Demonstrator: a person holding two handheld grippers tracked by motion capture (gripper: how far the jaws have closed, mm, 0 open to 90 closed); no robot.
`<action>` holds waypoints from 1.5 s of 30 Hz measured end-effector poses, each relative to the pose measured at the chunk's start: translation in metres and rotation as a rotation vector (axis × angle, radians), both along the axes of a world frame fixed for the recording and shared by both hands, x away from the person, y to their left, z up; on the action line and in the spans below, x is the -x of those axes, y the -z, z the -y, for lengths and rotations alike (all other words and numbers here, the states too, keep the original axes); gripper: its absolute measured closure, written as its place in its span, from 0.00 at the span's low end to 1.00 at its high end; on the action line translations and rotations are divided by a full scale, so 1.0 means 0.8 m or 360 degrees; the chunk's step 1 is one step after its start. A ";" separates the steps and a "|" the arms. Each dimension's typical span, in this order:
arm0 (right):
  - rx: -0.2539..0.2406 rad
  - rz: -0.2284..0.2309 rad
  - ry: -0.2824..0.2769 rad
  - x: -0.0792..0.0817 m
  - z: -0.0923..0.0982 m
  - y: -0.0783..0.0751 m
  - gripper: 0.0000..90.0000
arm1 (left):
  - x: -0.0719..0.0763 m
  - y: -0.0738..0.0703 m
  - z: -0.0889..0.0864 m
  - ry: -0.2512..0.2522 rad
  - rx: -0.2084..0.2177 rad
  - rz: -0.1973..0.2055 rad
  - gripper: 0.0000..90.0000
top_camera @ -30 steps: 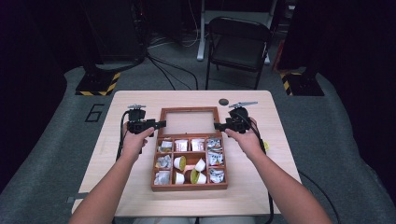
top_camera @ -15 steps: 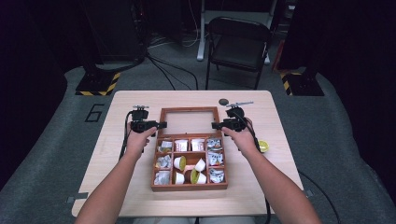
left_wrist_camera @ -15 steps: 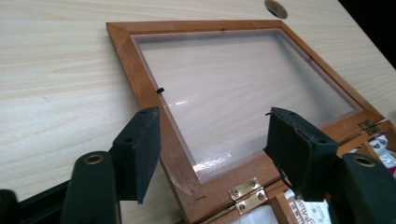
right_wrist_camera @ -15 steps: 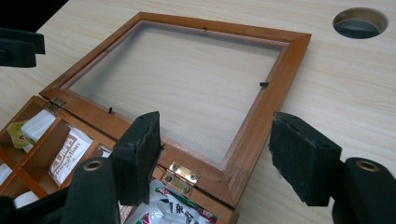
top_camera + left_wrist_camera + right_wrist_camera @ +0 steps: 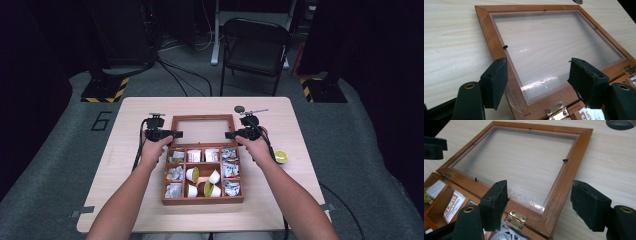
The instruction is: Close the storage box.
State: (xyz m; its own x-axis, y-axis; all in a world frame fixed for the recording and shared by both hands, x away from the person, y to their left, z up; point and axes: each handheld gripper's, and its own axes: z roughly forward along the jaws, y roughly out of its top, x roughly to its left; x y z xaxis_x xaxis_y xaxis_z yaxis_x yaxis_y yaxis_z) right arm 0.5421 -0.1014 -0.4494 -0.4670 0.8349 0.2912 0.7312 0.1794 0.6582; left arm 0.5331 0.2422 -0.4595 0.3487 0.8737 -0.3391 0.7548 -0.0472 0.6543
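Hinged wooden box lid with clear pane (image 5: 202, 130) laid flat on pale wooden counter (image 5: 125, 200); left gripper (image 5: 537, 82) and right gripper (image 5: 544, 205) released, jaws just opened astride its side rails, exposing compartments.

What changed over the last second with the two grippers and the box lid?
Both hands sank a little at the lid's sides. The left gripper and right gripper have just been opening their jaws; each now straddles a side rail of the lid without pressing it, so the lid is released and lies flat open on the table. The wooden box and its contents stayed put.
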 end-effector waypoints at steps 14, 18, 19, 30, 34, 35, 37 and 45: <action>0.0019 -0.0069 -0.0010 -0.003 -0.008 0.012 0.32 | -0.006 0.014 0.002 -0.0008 0.0030 -0.0080 0.35; 0.0021 -0.0084 -0.0017 -0.003 -0.009 0.016 0.32 | -0.006 0.015 -0.001 -0.0010 0.0052 -0.0082 0.35; 0.0023 -0.0085 -0.0018 -0.003 -0.010 0.017 0.32 | -0.005 0.014 -0.002 -0.0005 0.0049 -0.0086 0.35; 0.0032 -0.0120 -0.0011 -0.004 -0.009 0.023 0.31 | -0.003 0.015 -0.006 -0.0025 0.0059 -0.0083 0.35; 0.0036 -0.0126 -0.0008 -0.004 -0.009 0.024 0.31 | -0.003 0.016 -0.009 -0.0032 0.0072 -0.0083 0.35; 0.0028 -0.0137 -0.0004 -0.004 -0.009 0.025 0.31 | -0.003 0.016 -0.009 -0.0030 0.0064 -0.0086 0.35; 0.0024 -0.0143 0.0000 -0.005 -0.008 0.026 0.31 | -0.002 0.016 -0.010 -0.0025 0.0056 -0.0088 0.35; 0.0025 -0.0165 0.0013 -0.008 -0.008 0.032 0.30 | -0.003 0.019 -0.007 -0.0020 0.0034 -0.0099 0.34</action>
